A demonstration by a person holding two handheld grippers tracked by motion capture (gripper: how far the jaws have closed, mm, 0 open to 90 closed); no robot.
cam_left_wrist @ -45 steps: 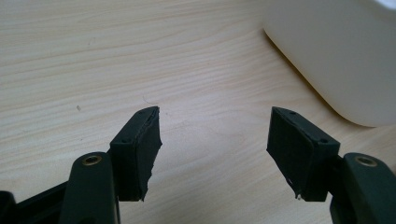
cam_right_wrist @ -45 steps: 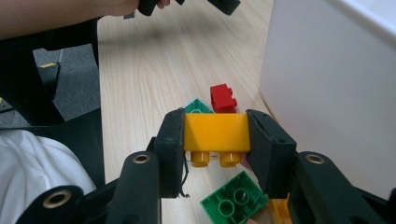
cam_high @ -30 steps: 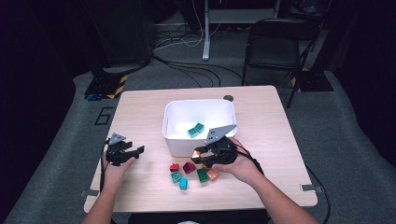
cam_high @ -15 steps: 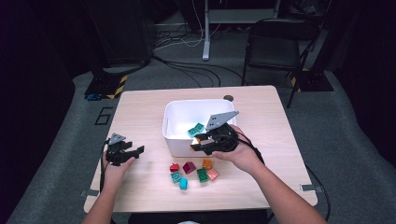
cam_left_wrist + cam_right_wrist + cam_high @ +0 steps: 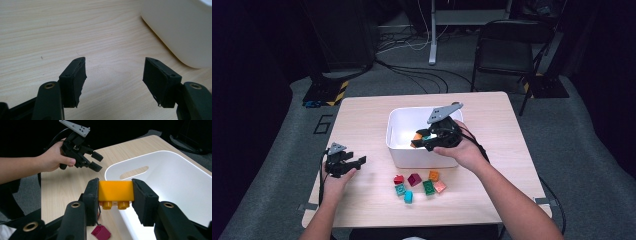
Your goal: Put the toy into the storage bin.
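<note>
Clamping an orange block (image 5: 115, 190), the right hand-held gripper (image 5: 115, 195) hangs over the white bin's rim (image 5: 110, 171).

bin (image 5: 398, 150) sits mid-table (image 5: 362, 112); loose blocks (image 5: 419, 184) lie before it; left gripper (image 5: 358, 162) rests to its left

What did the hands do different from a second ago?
The right tool, shut on the orange brick, rose from beside the loose bricks and moved over the white bin; the brick was already held, not yet dropped. The left tool stayed put, open over the table. The other bricks, like the dark red one, kept their places.
</note>
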